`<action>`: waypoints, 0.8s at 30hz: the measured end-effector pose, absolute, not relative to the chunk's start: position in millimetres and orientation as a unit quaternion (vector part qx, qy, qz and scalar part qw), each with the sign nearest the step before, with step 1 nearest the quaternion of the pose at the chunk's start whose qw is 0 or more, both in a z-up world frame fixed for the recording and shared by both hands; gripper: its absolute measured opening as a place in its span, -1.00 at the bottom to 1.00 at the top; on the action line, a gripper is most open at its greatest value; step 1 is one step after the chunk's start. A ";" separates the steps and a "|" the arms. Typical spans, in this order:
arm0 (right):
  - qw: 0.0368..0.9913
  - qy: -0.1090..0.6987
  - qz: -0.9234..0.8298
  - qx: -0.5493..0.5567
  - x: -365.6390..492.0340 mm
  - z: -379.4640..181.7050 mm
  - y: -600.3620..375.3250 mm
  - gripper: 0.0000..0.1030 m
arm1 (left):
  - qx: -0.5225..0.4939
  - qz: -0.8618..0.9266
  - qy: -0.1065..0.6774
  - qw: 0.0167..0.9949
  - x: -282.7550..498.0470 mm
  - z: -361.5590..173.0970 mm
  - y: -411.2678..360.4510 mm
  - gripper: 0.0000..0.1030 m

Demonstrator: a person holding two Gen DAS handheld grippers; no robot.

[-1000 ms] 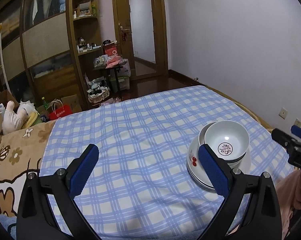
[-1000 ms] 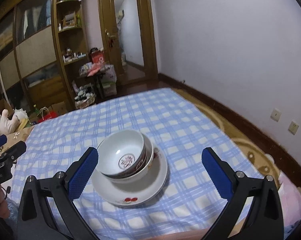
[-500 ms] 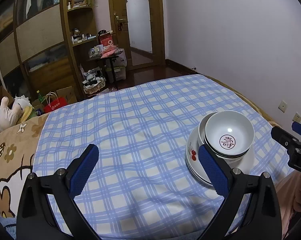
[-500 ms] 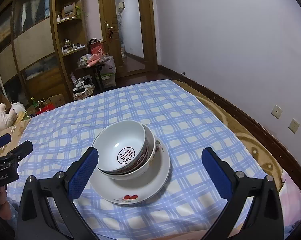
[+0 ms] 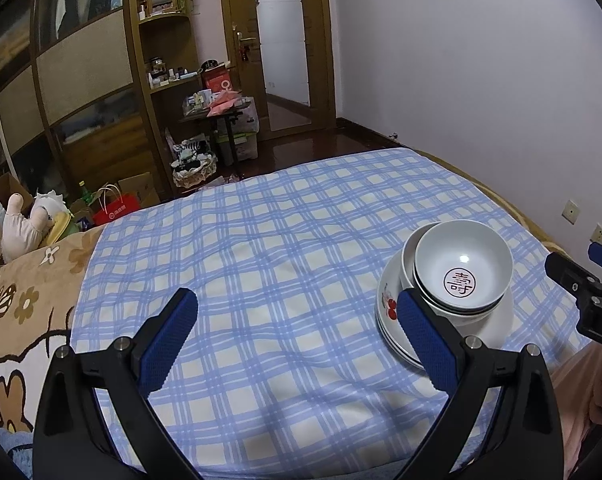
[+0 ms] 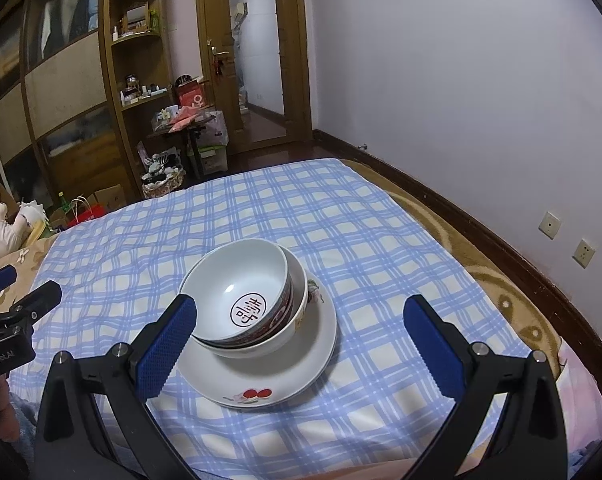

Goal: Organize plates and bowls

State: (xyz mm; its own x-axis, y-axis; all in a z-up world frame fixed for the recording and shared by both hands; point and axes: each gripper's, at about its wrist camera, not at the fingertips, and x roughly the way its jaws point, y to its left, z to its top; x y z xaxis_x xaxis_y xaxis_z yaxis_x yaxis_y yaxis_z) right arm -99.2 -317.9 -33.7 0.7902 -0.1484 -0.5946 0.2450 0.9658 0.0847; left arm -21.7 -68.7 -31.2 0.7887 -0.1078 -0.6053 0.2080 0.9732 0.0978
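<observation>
Nearest to me, my right gripper (image 6: 301,340) hangs spread wide and empty over the near edge of the blue checked sheet (image 6: 381,240), its left pad (image 6: 167,346) just in front of the crockery. I judge I hold it open so it can straddle a rim.

My left gripper (image 5: 297,336) is likewise released and holds nothing; it sits to the left of the stack, so I judge it is kept out of the right one's way.

The stack stands near the bed's near right side: a white plate (image 6: 321,344) with a red fruit print lies flat on the sheet as the base. At least one more plate lies under it in the left view. A wider bowl (image 6: 299,304) nests on it, and the marked bowl (image 6: 241,280), with a red seal character, sits tilted inside. Largest-below ordering seems meant to steady things on soft bedding.

Far off stand the wooden wardrobe (image 5: 81,80) and door (image 5: 281,40).
</observation>
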 end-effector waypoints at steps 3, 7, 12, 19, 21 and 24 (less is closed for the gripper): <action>0.943 0.306 -0.106 0.079 -99.9 -33.8 -318.0 1.00 | 0.084 -0.081 0.313 0.942 -22.4 -30.9 -69.8 0.91; 0.943 0.306 -0.108 0.078 -99.8 -34.2 -318.7 1.00 | 0.086 -0.082 0.314 0.942 -23.1 -30.3 -69.8 0.91; 0.944 0.302 -0.114 0.074 -100.4 -34.2 -319.9 1.00 | 0.087 -0.080 0.311 0.943 -23.5 -29.6 -70.4 0.91; 0.944 0.299 -0.121 0.071 -100.8 -32.8 -320.3 1.00 | 0.089 -0.076 0.309 0.944 -24.5 -28.7 -70.4 0.91; 0.944 0.297 -0.123 0.072 -101.4 -32.7 -321.1 1.00 | 0.089 -0.076 0.309 0.944 -24.4 -28.8 -70.6 0.91; 0.944 0.297 -0.124 0.071 -101.6 -32.4 -321.3 1.00 | 0.089 -0.075 0.308 0.944 -24.9 -28.0 -70.3 0.91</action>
